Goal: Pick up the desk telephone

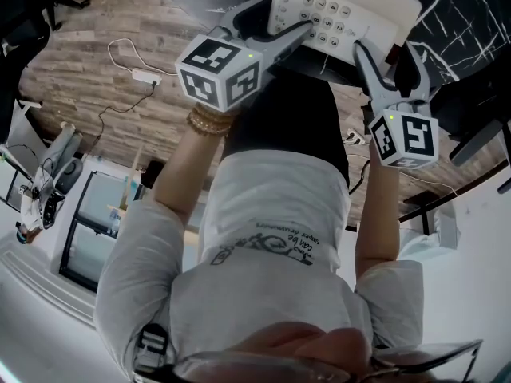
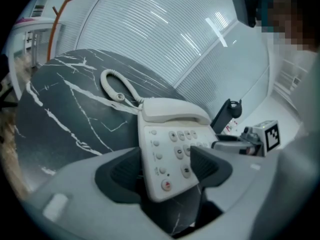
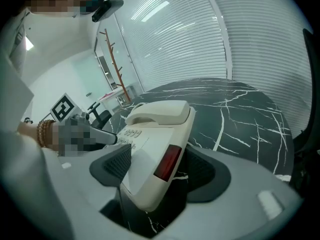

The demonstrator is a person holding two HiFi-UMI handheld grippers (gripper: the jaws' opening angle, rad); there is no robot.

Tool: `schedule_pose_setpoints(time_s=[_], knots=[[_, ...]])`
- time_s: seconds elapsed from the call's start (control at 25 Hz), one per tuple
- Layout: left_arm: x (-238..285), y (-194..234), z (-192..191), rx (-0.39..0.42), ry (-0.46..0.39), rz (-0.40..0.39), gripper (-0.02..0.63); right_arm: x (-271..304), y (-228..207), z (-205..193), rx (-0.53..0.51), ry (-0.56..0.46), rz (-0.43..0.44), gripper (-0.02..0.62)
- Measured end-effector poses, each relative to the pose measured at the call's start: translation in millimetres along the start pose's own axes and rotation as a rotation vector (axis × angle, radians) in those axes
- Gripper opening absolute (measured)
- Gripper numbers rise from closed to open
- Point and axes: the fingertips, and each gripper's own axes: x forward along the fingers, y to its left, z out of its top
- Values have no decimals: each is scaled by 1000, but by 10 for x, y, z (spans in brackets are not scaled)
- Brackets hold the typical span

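Observation:
The cream desk telephone (image 1: 343,10) lies on the black marble table (image 2: 60,114), near its edge. Its handset (image 2: 172,111) rests in the cradle, and a coiled cord (image 2: 117,86) trails behind it. My left gripper (image 2: 167,171) straddles the phone's front left corner. One pad hangs over the keypad and the other sits beside the left edge, with the jaws wide. My right gripper (image 3: 157,171) straddles the front right corner, jaws wide, pads on either side of the phone (image 3: 150,154). In the head view the left gripper (image 1: 287,13) and right gripper (image 1: 387,50) flank the phone.
The person's torso stands just before the table edge. A white cable and power strip (image 1: 144,76) lie on the wood floor at the left. A coat stand (image 3: 107,49) and window blinds are behind the table. The marble top (image 3: 240,114) extends beyond the phone.

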Motion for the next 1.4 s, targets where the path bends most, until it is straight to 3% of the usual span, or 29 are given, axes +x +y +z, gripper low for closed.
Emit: schedule_pose_setpoints(time_s=[0.16, 0.88, 1.4], knots=[[-2, 47, 2, 11, -10, 38, 278, 8, 11, 0, 5, -2, 5, 341], [-55, -35, 87, 30, -29, 84, 274, -74, 28, 71, 49, -13, 12, 327], [-335, -291, 498, 63, -103, 101, 273, -307, 136, 521, 23, -70, 29, 327]])
